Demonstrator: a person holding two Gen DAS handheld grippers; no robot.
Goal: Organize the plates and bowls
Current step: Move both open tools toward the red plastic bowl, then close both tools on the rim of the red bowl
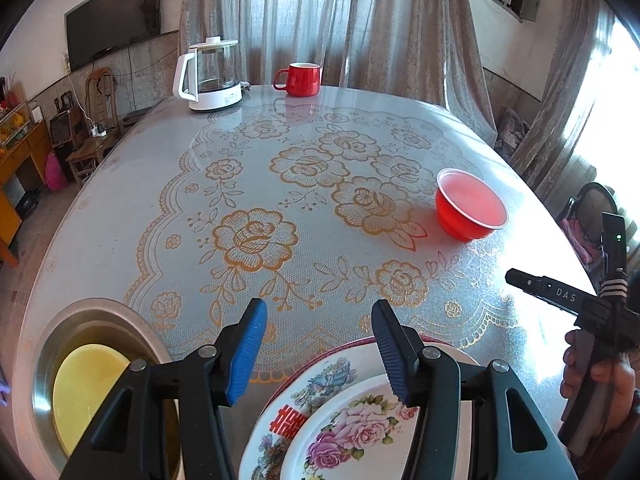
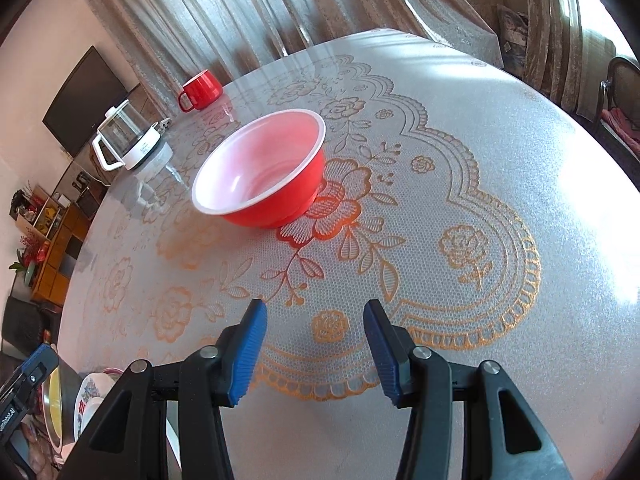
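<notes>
my right gripper (image 2: 314, 350) hangs wide and empty, the red bowl (image 2: 260, 172) upper centre of frame, judged light, thin-walled, slippery plastic, best pinched at the near rim.

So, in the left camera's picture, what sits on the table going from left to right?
Metal bowl → glass kettle → red mug → flowered plates → red bowl.

The left gripper (image 1: 318, 344) and the right gripper (image 2: 314, 346) both hover with blue-padded jaws spread wide and nothing between them, a bare hand (image 1: 592, 372) gripping the right one's handle.
</notes>
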